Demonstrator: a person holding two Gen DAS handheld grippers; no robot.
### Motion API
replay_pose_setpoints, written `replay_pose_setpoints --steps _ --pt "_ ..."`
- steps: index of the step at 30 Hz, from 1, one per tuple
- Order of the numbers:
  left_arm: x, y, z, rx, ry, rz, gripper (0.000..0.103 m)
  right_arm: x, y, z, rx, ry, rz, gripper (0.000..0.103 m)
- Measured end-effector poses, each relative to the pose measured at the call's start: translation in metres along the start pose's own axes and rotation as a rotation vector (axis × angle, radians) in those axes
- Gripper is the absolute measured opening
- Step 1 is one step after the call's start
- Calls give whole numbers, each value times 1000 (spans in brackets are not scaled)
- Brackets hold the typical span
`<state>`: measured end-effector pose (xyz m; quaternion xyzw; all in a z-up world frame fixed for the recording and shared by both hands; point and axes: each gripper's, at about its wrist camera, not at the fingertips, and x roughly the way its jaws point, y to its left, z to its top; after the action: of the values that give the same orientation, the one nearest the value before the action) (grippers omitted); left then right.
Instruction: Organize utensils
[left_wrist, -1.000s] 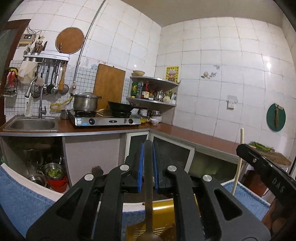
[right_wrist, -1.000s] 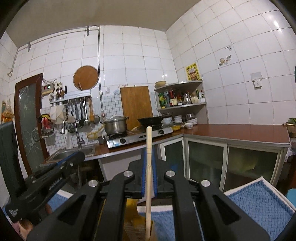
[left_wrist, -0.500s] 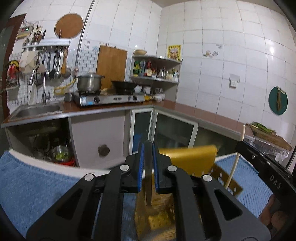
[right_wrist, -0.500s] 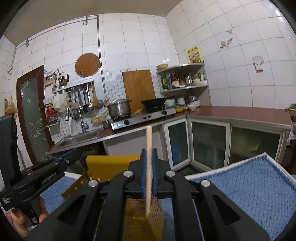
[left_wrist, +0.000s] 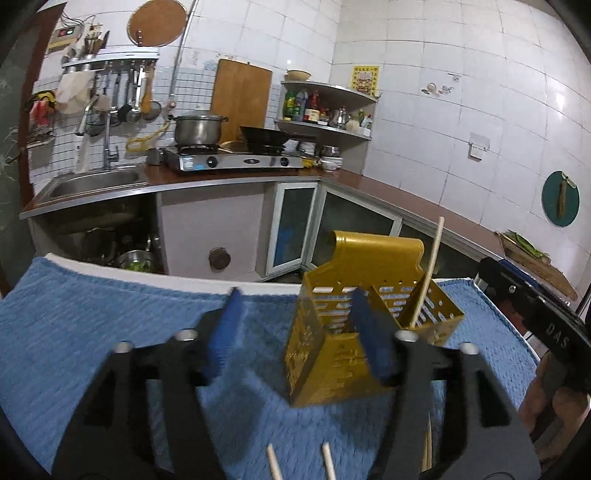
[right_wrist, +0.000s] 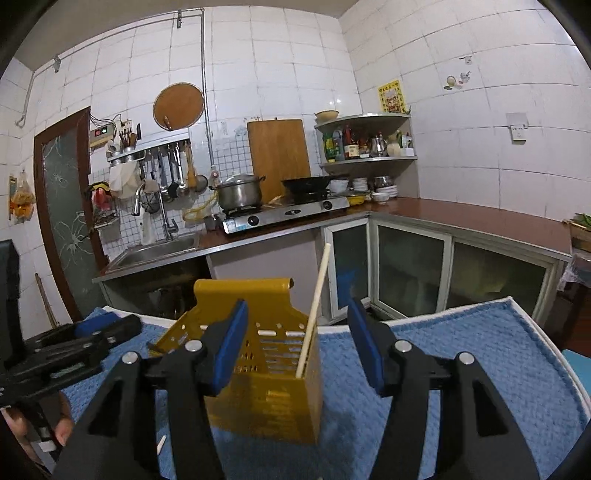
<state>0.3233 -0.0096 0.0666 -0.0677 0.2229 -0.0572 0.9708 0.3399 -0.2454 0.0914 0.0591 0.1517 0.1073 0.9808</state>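
Standing in yellow caddy (right_wrist: 266, 387), wooden chopstick (right_wrist: 314, 314); left gripper (left_wrist: 295, 332) and right gripper (right_wrist: 293, 343) both wide, empty. Next, probably: loose sticks (left_wrist: 275, 461) on blue towel (left_wrist: 92, 332).

White-tiled walls (right_wrist: 280, 66) on all sides, glossy with light glare. L-shaped brown countertop (right_wrist: 461, 218) over glass-door cabinets (right_wrist: 410, 266). Steel sink (right_wrist: 159, 251) with tap at left; two-burner stove (right_wrist: 288, 218) carrying a steel pot (right_wrist: 240, 194) and a black wok (right_wrist: 306, 183). Wooden cutting board (right_wrist: 279, 153) leans on wall. Corner shelves (right_wrist: 367, 158) hold bottles. Hanging ladles on rack (right_wrist: 147, 153). Dark-framed glass door (right_wrist: 62, 206) far left. Blue towel (right_wrist: 461, 354) covers near surface.
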Motion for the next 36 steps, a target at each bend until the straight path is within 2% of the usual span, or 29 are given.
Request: replay_pose_setpoints --steps 2,3,6,9,17,21,26,29,36 --pt "-15 6 -5 -15 10 3 77 -12 1 -3 -4 13 -18 56" --pt "-21 8 -8 -21 14 6 83 -17 1 -5 -3 17 -23 56" --pt "-41 17 -17 -37 19 34 92 -34 2 -17 14 38 -39 62" --pt "-56 23 -31 -43 28 70 97 -49 4 -33 30 64 -51 65" --pt "-75 32 -63 -65 111 123 98 -66 11 -76 32 159 -111 69" --pt "-75 31 -81 -62 124 122 98 -65 12 -95 42 188 -128 69" --pt "-58 33 -102 -85 185 100 98 -54 14 -112 6 242 -149 69" --pt "-48 35 -108 -94 227 97 98 -50 11 -118 33 281 -145 69" --pt "-37 43 -118 -133 282 133 98 -32 10 -134 8 393 -193 69"
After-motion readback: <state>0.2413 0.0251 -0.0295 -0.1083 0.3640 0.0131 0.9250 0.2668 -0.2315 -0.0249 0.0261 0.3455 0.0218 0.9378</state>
